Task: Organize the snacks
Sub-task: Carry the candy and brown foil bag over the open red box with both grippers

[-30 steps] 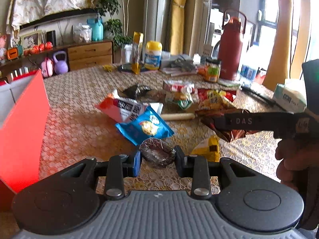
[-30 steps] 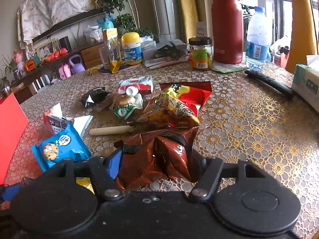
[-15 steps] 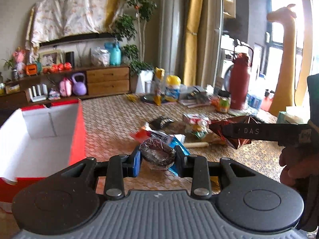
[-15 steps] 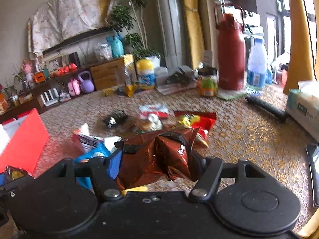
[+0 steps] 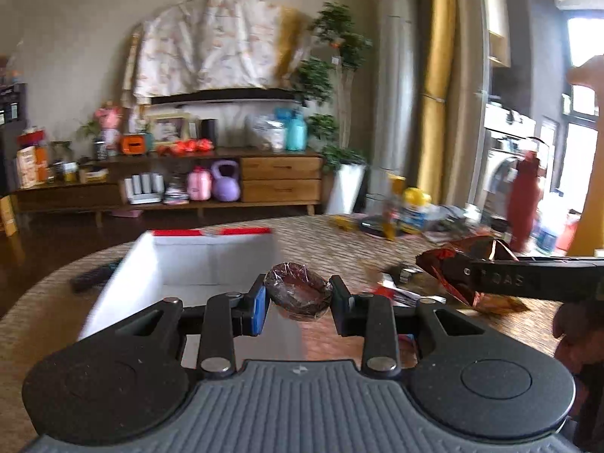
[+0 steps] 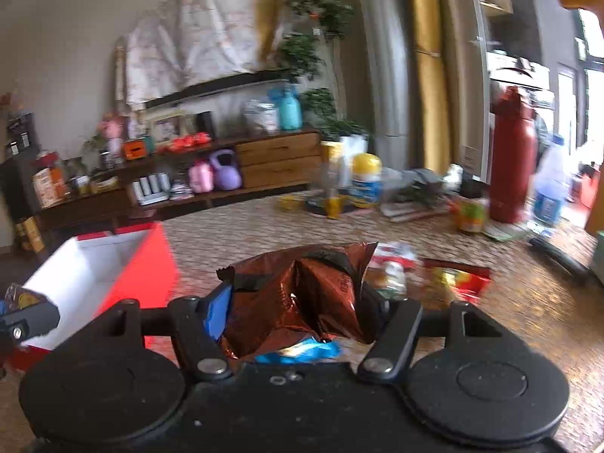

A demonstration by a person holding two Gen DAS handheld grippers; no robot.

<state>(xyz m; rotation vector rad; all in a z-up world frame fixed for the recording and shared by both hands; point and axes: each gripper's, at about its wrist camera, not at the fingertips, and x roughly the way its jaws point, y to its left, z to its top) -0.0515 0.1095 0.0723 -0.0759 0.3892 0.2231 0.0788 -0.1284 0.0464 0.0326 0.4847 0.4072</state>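
Observation:
My left gripper point(image 5: 298, 300) is shut on a small round brown wrapped snack point(image 5: 297, 295) and holds it in the air at the near right corner of the red box point(image 5: 211, 256) with a white inside. My right gripper point(image 6: 298, 302) is shut on a crumpled brown foil snack bag point(image 6: 298, 294), held above the table to the right of the box point(image 6: 94, 275). In the left wrist view the right gripper point(image 5: 453, 275) shows at the right with the brown bag point(image 5: 472, 253). In the right wrist view the left gripper's tip point(image 6: 26, 317) shows at the far left by the box.
Loose snack packets point(image 6: 456, 279) lie on the patterned table point(image 6: 509, 302) ahead of the right gripper. A red flask point(image 6: 513, 158), a water bottle point(image 6: 547, 188), jars and papers stand at the back. A dark remote point(image 5: 90, 275) lies left of the box.
Both grippers have risen and swung left toward the red box, each still holding its snack. The box has moved from the left edge to the centre of the left wrist view.

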